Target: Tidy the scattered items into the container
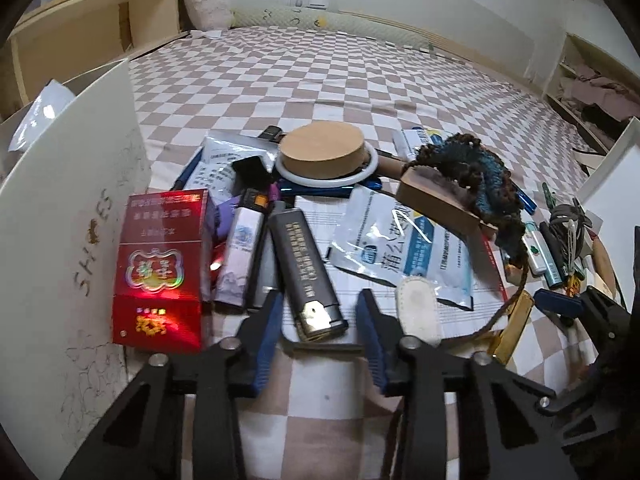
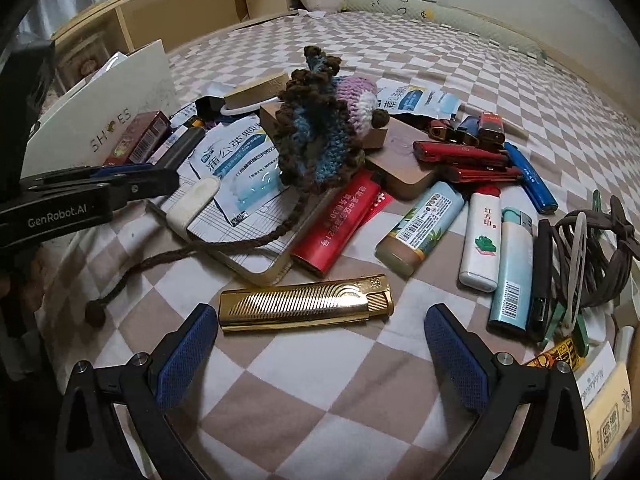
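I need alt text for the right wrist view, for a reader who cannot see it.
The right hand-held gripper is open just in front of a gold lighter lying on a checkered bedsheet. Behind it are many lighters, medicine sachets and a crocheted pouch. A white box stands at far left.

left gripper [image 1: 320, 304] | black frame, blue ribbed pads, silver screws | white lettering, seemingly "GenRobot.AI"

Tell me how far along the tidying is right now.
Barely started. The white shoebox shows only a clear packet above its wall; nearly everything else is scattered on the checkered bedspread. The left gripper straddles the grey lighter, no grip visible. The right gripper is open just short of the gold lighter.
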### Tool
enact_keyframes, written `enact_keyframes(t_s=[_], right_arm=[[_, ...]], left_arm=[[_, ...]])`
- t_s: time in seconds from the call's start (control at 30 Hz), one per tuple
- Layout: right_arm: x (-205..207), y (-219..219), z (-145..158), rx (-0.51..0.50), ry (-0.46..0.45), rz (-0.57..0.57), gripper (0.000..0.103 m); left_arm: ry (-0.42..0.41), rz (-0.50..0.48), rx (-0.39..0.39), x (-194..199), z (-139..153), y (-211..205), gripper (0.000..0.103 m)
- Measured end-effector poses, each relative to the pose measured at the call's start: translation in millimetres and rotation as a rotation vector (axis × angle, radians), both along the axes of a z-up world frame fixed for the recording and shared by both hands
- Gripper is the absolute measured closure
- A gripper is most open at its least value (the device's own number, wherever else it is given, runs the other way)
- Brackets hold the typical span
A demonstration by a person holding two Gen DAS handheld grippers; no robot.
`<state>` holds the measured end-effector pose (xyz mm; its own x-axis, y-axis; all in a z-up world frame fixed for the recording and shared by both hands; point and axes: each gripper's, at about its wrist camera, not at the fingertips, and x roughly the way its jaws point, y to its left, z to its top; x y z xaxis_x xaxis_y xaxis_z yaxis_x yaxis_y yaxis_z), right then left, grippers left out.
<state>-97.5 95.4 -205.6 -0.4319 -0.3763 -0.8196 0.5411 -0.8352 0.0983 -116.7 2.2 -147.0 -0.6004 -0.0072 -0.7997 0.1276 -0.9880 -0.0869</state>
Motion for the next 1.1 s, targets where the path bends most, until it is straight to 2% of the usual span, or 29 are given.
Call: enact_keyframes(t_s=[0.03, 0.1, 0.13, 0.43, 0.57, 0.8, 0.83, 0.9, 0.93, 1.1], right_arm=[[0, 1, 0, 0.005, 0.005, -0.007, 0.006], [0, 3, 2, 0.008, 0.018, -0.030, 0.020], [0, 5, 2, 0.001, 0.020, -0.039, 0.022], [9, 22, 3, -0.039, -0.002, -0.088, 0.022], [19, 31, 5, -0.051, -0.016, -0.109, 0.022], [33, 36, 5, -0.045, -0.021, -0.124, 0.022], [34, 37, 5, -0.050, -0.023, -0.128, 0.022], [36, 40, 5, -0.058, -0.025, -0.133, 0.022], [38, 41, 5, -0.061, -0.025, -0.135, 0.022], [42, 43, 5, -0.073, -0.026, -0.150, 0.022]], left_arm=[[-0.002, 0.003, -0.002, 1, 1, -1, 0.075], [-0.006, 0.002, -0.001, 3, 1, -1, 0.076], [-0.007, 0.000, -0.004, 4, 2, -1, 0.076], [-0.029, -0.056, -0.047, 31, 4, 6, 0.077], [-0.052, -0.075, -0.043, 48, 5, 6, 0.077], [-0.097, -0.140, -0.046, 74, 1, 28, 0.077], [-0.104, -0.144, -0.046, 77, 0, 32, 0.076], [-0.118, -0.153, -0.044, 81, -1, 38, 0.060], [-0.121, -0.157, -0.041, 83, -1, 39, 0.048], [-0.120, -0.197, -0.002, 89, 0, 50, 0.047]])
